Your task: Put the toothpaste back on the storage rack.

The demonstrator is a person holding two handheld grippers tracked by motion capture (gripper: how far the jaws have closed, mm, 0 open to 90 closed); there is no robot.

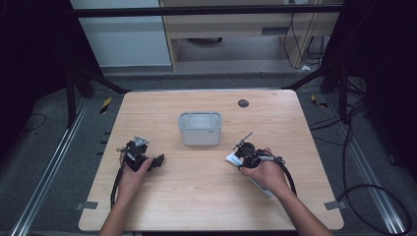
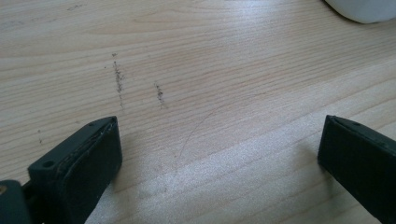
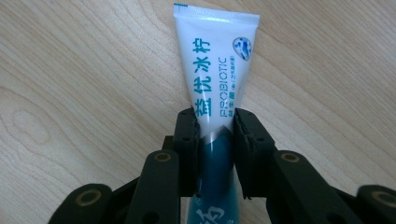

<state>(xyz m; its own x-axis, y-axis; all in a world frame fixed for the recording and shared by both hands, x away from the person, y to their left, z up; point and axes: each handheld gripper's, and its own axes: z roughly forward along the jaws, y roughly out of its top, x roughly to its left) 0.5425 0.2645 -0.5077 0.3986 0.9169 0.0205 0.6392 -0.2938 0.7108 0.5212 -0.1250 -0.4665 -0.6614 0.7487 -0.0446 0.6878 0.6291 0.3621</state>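
A white and teal toothpaste tube (image 3: 216, 79) lies on the wooden table (image 1: 206, 196), its flat crimped end pointing away from the camera in the right gripper view. My right gripper (image 3: 215, 123) is shut on the tube, its two black pads pressing the tube's sides near the middle. From above, the right gripper (image 1: 244, 156) sits right of centre with the tube (image 1: 231, 158) showing white at its tip. My left gripper (image 1: 158, 161) rests at the table's left; its jaws stand wide apart over bare wood (image 2: 219, 154).
A translucent grey tub (image 1: 199, 128) stands at the table's middle, towards the back; its rounded white corner (image 2: 364, 9) peeks into the left gripper view. A small dark round mark (image 1: 243, 103) sits near the far edge. Cables trail from both grippers.
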